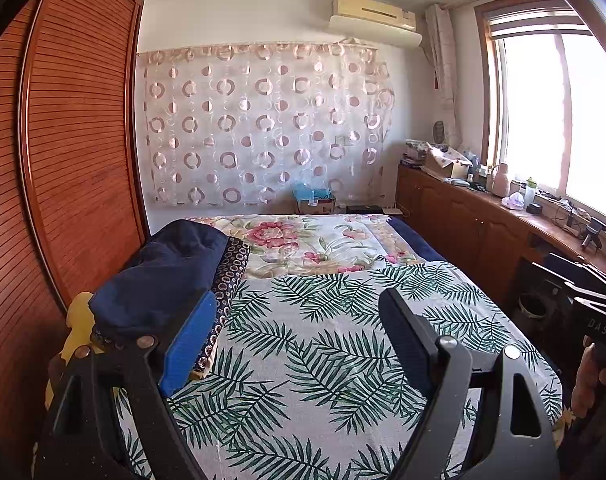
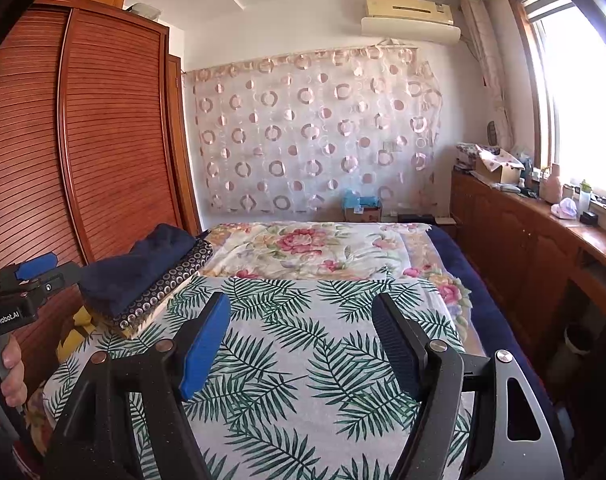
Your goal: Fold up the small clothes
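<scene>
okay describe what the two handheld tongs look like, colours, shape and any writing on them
Both tongs, left and right, have black angular frames with silver rivets, one blue-padded finger and one black ribbed finger. The left unit's body reads "GenRobot.AI"; the right unit's body shows "DAS". No sleeves or cables are visible.

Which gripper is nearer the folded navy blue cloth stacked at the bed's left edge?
Left. The left gripper hovers open just beside the folded navy blue cloth, its blue pad next to it. The right gripper sits open farther right, over the palm-leaf sheet.
</scene>
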